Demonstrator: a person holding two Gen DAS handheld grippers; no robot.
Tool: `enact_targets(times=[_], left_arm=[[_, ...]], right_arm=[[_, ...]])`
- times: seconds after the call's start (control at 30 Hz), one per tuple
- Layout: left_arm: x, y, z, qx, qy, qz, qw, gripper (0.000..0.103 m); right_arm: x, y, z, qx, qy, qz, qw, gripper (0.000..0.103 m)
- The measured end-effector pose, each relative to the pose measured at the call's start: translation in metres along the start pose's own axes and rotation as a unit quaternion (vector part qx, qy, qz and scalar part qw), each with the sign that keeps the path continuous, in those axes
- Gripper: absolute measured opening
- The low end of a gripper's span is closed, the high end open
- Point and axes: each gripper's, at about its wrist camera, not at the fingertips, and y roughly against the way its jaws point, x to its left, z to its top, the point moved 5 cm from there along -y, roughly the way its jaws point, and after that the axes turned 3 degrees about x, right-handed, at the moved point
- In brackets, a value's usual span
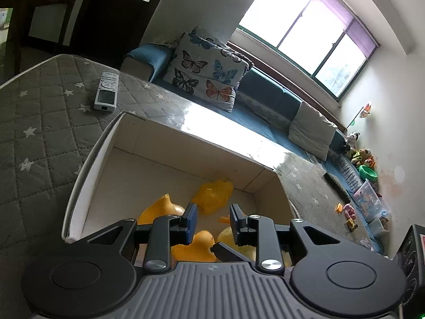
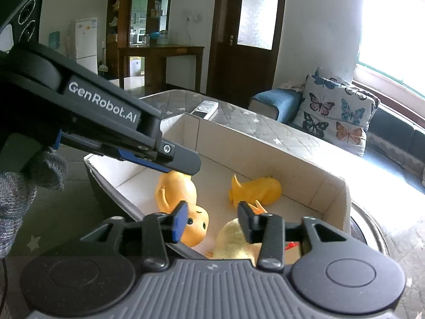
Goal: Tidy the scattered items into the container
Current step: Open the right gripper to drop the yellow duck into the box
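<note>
An open cardboard box (image 1: 124,159) (image 2: 268,148) stands on a grey quilted cover with stars. Several yellow and orange toys lie inside: an orange duck (image 2: 183,188) (image 1: 159,208), a translucent yellow toy (image 2: 257,188) (image 1: 213,192) and a pale yellow plush (image 2: 231,242). My right gripper (image 2: 212,220) hangs open over the box's near end. The plush lies just below its fingers, and the pads do not press it. My left gripper (image 1: 213,223) is over the box too, with its pads drawn close and nothing between them. In the right wrist view, the left gripper (image 2: 183,163) reaches in from the left above the duck.
A white remote control (image 1: 106,91) (image 2: 205,109) lies on the cover beyond the box. A gloved hand (image 2: 24,186) holds the left gripper. A blue sofa with a butterfly cushion (image 1: 207,71) runs behind, and small toys (image 1: 353,212) lie at its far end.
</note>
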Motion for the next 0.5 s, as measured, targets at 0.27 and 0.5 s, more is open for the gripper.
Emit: enact_targets(times=[0.27,0.5], left_arm=[[-0.003,0.017,-0.015,-0.004,-0.003,0.009,0.9999,0.029],[-0.007,0.031,-0.025,-0.008,-0.008,0.020,0.9997,0.029]], right_arm=[[0.004,0.020,-0.006,-0.012,0.000,-0.003,1.000,0.054],[0.005,0.034,-0.013,-0.019,-0.001,-0.004,1.000,0.064]])
